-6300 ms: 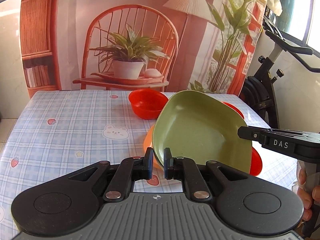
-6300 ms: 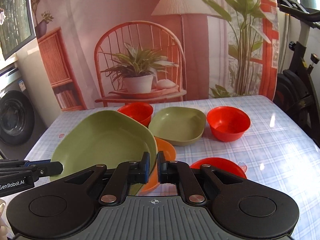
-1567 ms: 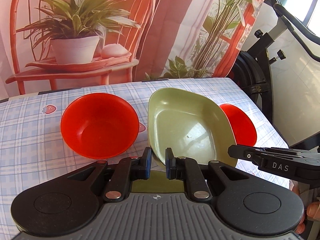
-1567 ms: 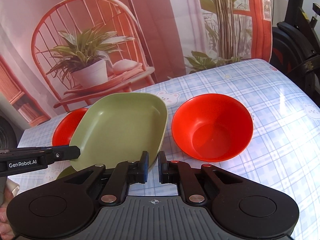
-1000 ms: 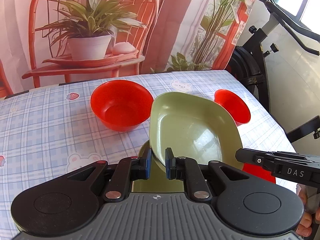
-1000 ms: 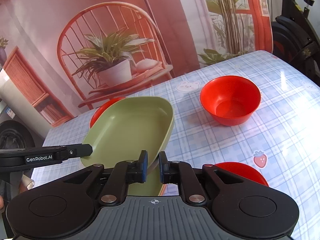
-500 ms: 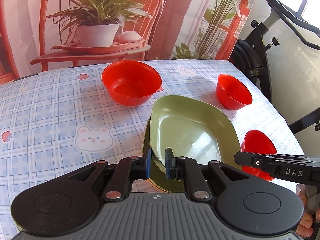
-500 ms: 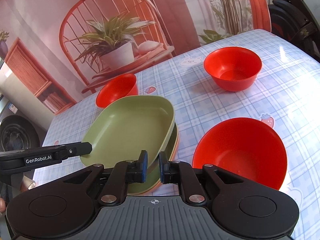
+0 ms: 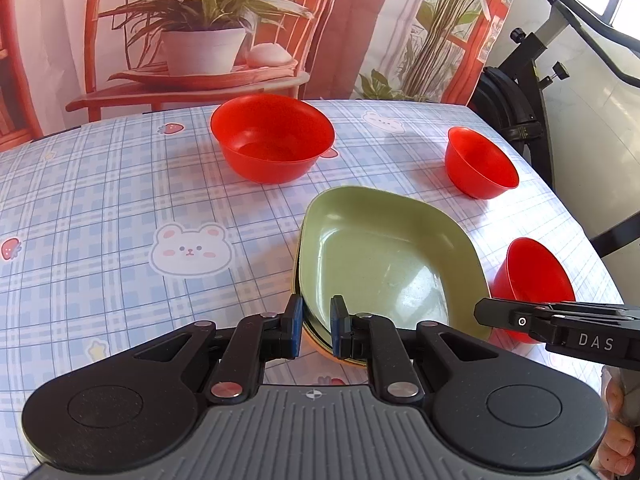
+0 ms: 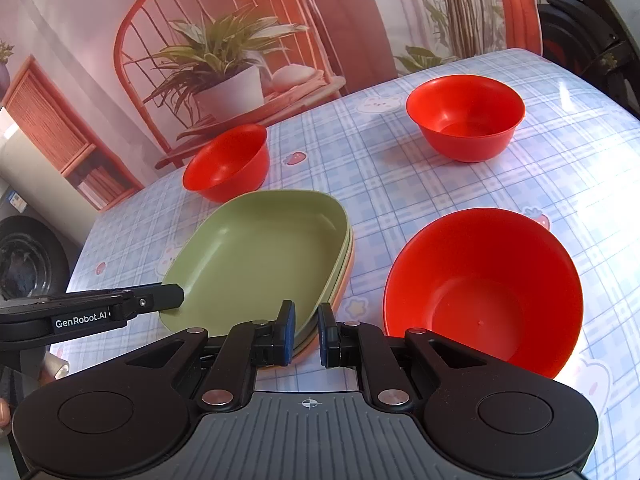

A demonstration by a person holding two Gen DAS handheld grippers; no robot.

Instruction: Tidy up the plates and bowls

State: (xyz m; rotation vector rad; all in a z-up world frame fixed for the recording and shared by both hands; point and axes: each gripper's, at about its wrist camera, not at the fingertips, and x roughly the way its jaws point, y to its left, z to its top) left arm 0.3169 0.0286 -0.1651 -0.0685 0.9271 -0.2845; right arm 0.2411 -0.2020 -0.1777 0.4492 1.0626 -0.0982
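Note:
A green plate (image 9: 384, 256) lies on top of a stack of another green plate and an orange plate (image 10: 343, 288) on the checked table. My left gripper (image 9: 314, 327) has its pads either side of the stack's near left rim with a small gap. My right gripper (image 10: 303, 334) stands the same way at the stack's right rim (image 10: 308, 334). The green plate also shows in the right wrist view (image 10: 260, 264). Three red bowls stand around: one far left (image 9: 272, 136), one far right (image 9: 478, 162), one near right (image 10: 484, 288).
The table (image 9: 100, 208) carries a blue checked cloth with bear and strawberry prints. A printed backdrop of a chair and potted plant hangs behind it. An exercise bike (image 9: 532, 76) stands off the table's right side. A washing machine (image 10: 28, 260) is at the left.
Both grippers carried the green plate back and down onto the stack of plates. The jaws have opened slightly from the rim compared with half a second ago.

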